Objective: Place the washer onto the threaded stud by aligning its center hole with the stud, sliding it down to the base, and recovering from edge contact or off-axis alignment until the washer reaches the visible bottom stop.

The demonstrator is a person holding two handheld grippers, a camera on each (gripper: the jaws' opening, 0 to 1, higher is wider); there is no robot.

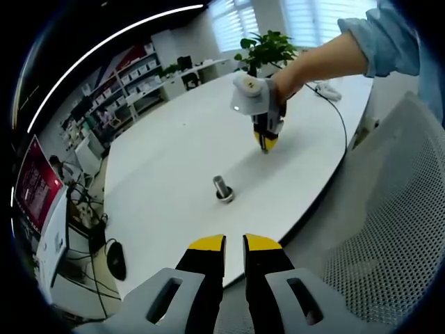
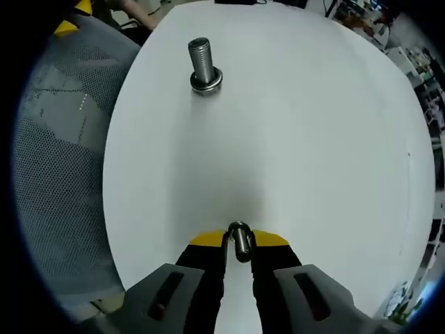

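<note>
Right gripper view: right gripper [image 2: 240,245] is clenched on the washer [image 2: 239,248], pinched edge-on between its 2 yellow tips, hovering over the white table [image 2: 313,139] well short of the threaded stud [image 2: 201,61], which stands upright w/ a ring already at its base. Left gripper view: left gripper [image 1: 234,243] sits back from the stud, tips nearly together w/ nothing between. Washer looks small, stiff, slick metal, so prob. best held by opposite rim edges, hole kept clear.
</note>
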